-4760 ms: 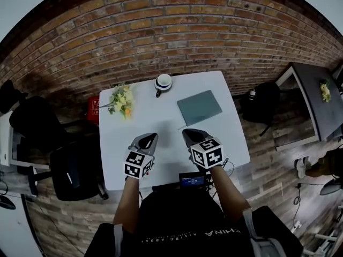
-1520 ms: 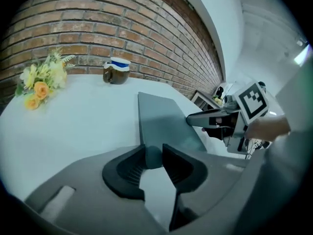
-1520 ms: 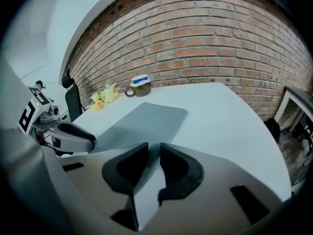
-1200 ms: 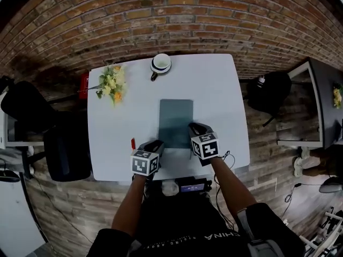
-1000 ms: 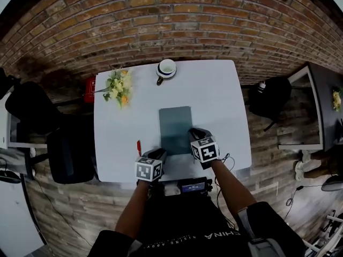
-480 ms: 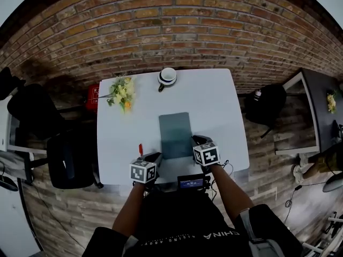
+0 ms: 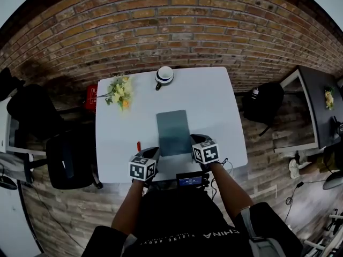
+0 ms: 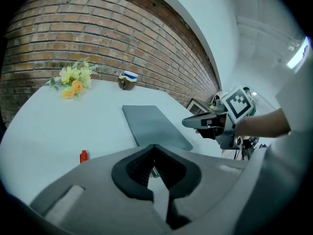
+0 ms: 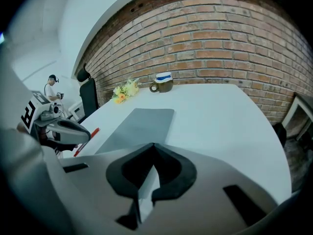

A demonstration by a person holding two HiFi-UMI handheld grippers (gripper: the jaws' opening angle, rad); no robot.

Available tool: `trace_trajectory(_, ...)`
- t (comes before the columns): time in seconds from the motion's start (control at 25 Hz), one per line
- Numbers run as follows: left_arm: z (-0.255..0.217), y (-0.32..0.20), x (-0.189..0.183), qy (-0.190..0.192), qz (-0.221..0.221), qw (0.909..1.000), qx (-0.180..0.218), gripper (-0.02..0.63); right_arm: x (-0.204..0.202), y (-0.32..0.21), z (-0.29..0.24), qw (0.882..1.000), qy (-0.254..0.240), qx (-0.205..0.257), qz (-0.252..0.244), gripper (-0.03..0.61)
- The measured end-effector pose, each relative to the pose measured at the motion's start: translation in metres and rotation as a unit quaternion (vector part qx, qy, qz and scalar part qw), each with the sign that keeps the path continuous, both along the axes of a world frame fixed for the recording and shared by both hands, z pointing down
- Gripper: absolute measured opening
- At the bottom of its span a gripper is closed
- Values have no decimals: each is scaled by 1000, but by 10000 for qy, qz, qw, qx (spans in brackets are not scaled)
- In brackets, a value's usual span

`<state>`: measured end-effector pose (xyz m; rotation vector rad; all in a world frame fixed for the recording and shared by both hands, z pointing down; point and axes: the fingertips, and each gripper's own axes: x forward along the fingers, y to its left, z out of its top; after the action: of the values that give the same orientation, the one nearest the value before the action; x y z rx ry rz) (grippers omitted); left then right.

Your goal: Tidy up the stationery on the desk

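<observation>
A grey-green notebook (image 7: 173, 131) lies straight in the middle of the white desk (image 7: 214, 106). A red pen (image 7: 138, 145) rests to its left. My left gripper (image 7: 151, 153) hovers at the notebook's near left corner, between pen and notebook. My right gripper (image 7: 196, 139) hovers at the near right corner. Both jaws have just been closing and now stand shut with nothing between them. In the left gripper view the notebook (image 8: 154, 126) and pen (image 8: 83, 156) lie beyond the shut tips (image 8: 155, 148). The right gripper view shows the notebook (image 9: 142, 124) and pen (image 9: 87, 141) past its tips (image 9: 153, 146).
Yellow flowers (image 7: 119, 92) and a cup (image 7: 164, 75) sit at the desk's far side. A black device (image 7: 191, 181) hangs at the near edge. A black chair (image 7: 69, 162) stands left, a dark bag (image 7: 265, 103) right.
The notebook went from tilted at the back right to straight in the middle. Over the last second both grippers drew back a little towards the near edge and lifted.
</observation>
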<state>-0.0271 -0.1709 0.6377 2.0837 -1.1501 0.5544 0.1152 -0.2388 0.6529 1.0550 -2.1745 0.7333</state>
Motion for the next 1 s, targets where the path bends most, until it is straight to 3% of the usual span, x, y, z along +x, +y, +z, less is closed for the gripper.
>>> trace_trajectory(0.12,-1,-7,3,-76,78,9999,5,12,2,2,3,9999,22,-74,70,14)
trace_trajectory(0.32,2,-21,14,-186,231,9995,-92,19,2,4,10,9994,-107,-267,167,88)
trace_trajectory(0.4,6,-25,17,-293,292,9990,-172,102,0,6,14,9990,-161,-365,180,122)
trace_trajectory(0.64,24,-44,14,-696,158,9972,-227,195,-5,2,21,9982,-259,-347,422,206)
trace_trajectory(1.0,40,-40,21,-816,42,9963,-283,202,-13,10,30,9956,-320,-204,858,236)
